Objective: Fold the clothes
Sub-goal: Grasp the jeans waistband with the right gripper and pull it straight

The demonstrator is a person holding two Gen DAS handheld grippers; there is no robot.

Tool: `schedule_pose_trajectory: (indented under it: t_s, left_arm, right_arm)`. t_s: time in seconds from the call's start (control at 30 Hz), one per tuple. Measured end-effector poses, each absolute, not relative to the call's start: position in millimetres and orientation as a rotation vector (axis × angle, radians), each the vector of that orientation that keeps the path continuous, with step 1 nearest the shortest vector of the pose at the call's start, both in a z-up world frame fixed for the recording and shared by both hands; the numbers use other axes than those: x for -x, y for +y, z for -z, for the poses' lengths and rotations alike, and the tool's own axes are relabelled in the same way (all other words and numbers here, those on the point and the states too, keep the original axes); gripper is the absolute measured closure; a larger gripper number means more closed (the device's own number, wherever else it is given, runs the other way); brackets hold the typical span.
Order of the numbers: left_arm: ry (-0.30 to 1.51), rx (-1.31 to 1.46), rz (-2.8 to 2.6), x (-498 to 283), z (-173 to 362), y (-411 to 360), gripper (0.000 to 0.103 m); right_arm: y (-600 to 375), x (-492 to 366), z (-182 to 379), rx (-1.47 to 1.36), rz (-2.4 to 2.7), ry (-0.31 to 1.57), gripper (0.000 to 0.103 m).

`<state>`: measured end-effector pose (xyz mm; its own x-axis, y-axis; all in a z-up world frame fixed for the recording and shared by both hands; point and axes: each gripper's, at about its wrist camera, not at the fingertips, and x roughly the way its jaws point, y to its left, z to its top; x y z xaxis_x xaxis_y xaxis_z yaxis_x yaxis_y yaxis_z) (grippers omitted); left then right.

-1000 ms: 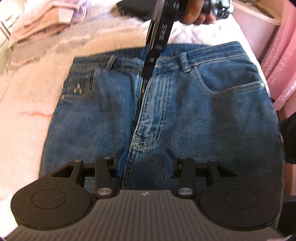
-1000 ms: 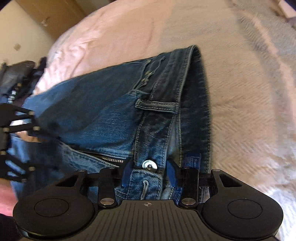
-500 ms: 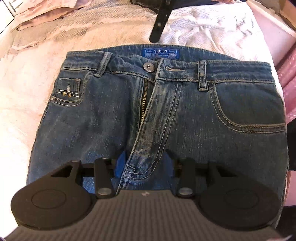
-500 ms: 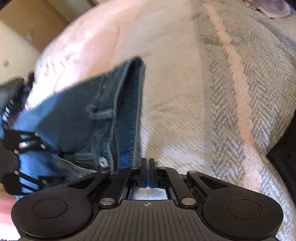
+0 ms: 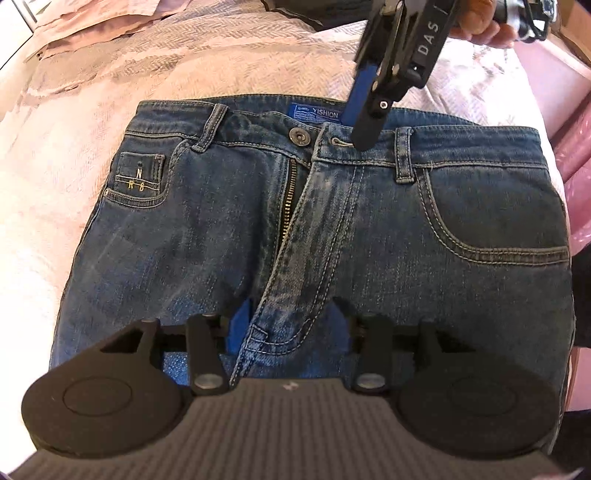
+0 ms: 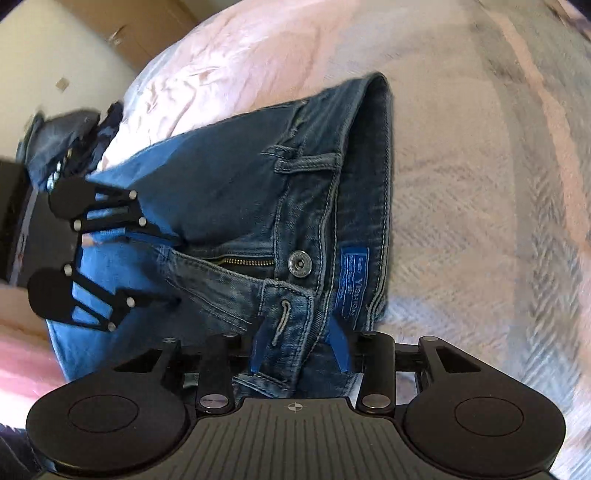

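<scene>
Blue jeans (image 5: 406, 240) lie flat and front up on the bed, fly unzipped, metal button (image 5: 299, 136) undone. My left gripper (image 5: 290, 325) points down at the bottom of the fly. Its jaws are opening slightly, one finger on each side of the fly seam, without pinching the denim. In the right wrist view the left gripper (image 6: 177, 267) rests on the crotch of the jeans (image 6: 229, 184). My right gripper (image 6: 299, 349) is at the waistband beside the buttonhole. Its jaws are opening with the waistband between them. The left wrist view shows the right gripper (image 5: 356, 129) coming down from above.
The bed cover (image 5: 55, 184) is pink and grey herringbone. Folded pink clothes (image 5: 92, 22) lie at the far left corner. Pink plastic (image 5: 576, 140) lines the right side. A hand (image 5: 480, 26) holds the right gripper. Wooden furniture (image 6: 147, 33) stands beyond the bed.
The right gripper let go of the raised waistband, pulled back shut over the bed cover, then returned to the waistband with its jaws apart. The jeans' top now lies flat.
</scene>
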<state>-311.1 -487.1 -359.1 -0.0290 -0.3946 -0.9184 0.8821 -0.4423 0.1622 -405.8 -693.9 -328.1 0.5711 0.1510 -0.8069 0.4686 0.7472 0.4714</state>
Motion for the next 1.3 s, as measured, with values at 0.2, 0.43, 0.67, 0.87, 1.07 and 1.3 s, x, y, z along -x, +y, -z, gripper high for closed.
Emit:
schedule_pose_trajectory:
  t_s: [0.2,0.43,0.67,0.87,1.07,1.3]
  left_arm:
    - [0.578,-1.197,1.636,310,349,-484,0.061]
    - [0.617,-1.193,1.576,309,364,-496,0.059]
    - [0.611,-1.179,1.566,310,365,-494,0.059]
    - [0.609,-1.174,1.561,310,367,-492,0.058]
    - [0.594,-1.173,1.559,317,361,-496,0.063]
    - [0.614,-1.161,1.553,327,358,-506,0.063]
  right_arm:
    - [-702,406,299,-0.73,0.226,0.944,0.1]
    - [-716,391,328,-0.729,0.246,0.96,0.1]
    - [-707,388,317,-0.586,0.214,0.957,0.076]
    - [-716,369,336,-0.566,0.074,0.919,0.072]
    - [-730,374,332,-0.692,0.064,0.925,0.097]
    - [-725,378,336,-0.734,0.137,0.936,0.098]
